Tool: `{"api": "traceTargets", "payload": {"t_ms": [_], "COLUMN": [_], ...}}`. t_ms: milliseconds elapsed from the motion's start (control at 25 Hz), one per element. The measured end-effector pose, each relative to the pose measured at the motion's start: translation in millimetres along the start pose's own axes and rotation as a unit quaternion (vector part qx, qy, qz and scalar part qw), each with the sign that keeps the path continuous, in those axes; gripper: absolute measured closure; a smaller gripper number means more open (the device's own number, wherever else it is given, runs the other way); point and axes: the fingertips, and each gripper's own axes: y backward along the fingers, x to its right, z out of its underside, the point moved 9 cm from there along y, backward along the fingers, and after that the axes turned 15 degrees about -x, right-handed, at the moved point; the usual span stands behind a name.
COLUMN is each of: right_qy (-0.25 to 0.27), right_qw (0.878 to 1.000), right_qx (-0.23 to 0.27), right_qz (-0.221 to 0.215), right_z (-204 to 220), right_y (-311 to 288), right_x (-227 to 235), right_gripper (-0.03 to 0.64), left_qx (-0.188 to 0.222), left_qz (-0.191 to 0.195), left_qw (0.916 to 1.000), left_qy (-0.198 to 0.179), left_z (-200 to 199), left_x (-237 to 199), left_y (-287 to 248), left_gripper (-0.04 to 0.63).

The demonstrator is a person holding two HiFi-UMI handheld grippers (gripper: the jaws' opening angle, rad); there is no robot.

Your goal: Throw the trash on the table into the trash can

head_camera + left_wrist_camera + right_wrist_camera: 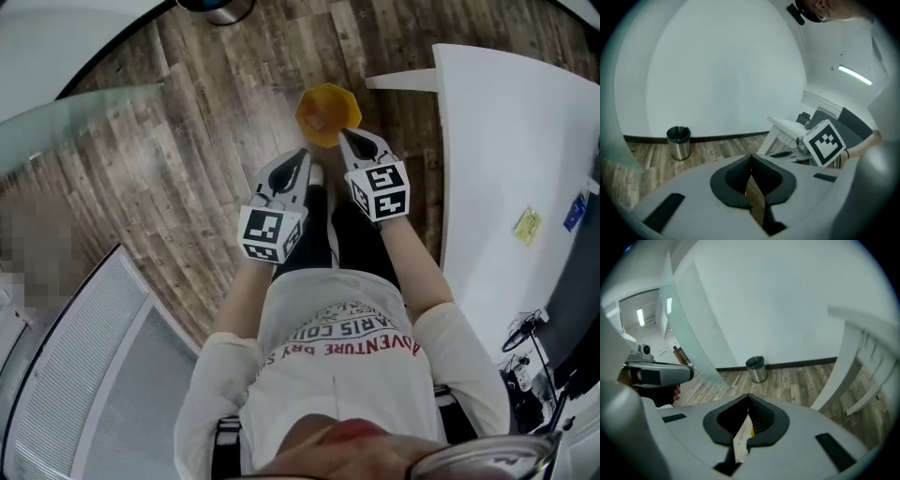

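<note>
With the left hand-held gripper (pixel 751 164) and the right hand-held gripper (pixel 748 401) both pinching the orange paper trash (pixel 328 114), well apart from the trash can (pixel 757 369), I'd carry it level until it hangs right above the trash can before opening either.

Orange trash piece (pixel 328 112) held above wooden floor (pixel 206 122), pinched at its near edge by left gripper (pixel 302 156) and right gripper (pixel 345 137), yellow scrap (pixel 526 225) left on white table (pixel 487 131).

I see my white tee (pixel 328 394) with red lettering (pixel 352 342), white sleeves (pixel 211 398) flanking it, black trousers (pixel 361 239) past it.
</note>
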Motion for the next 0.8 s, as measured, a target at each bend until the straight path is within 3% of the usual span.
{"api": "traceTargets", "payload": {"t_ms": [120,240,480,560,680,800], "right_qy": [-0.009,-0.024,-0.071,-0.095,-0.146,-0.202], "right_qw": [0.998,0.988,0.969,0.955,0.916,0.879], "right_qx": [0.061,0.128,0.19,0.211,0.242,0.259], "right_qz": [0.026,0.079,0.14,0.187,0.284,0.346], "right_z": [-30,-45,-1,27,81,144], "right_y": [89,173,328,376,438,484], "right_x": [-4,4,27,35,44,46], "right_gripper": [0.591,0.591,0.591,0.591,0.591,0.591], "left_qx": [0.033,0.066,0.081,0.068,0.05,0.044], "left_qz": [0.026,0.055,0.129,0.174,0.246,0.301], "left_qw": [0.9978,0.9893,0.9694,0.9514,0.9101,0.8759], "left_qy": [-0.052,-0.118,-0.193,-0.245,-0.33,-0.375], "left_z": [-62,-120,-164,-167,-167,-155], "left_x": [46,93,220,267,343,415], "left_y": [31,48,67,57,37,30], "left_gripper": [0.571,0.571,0.571,0.571,0.571,0.571]}}
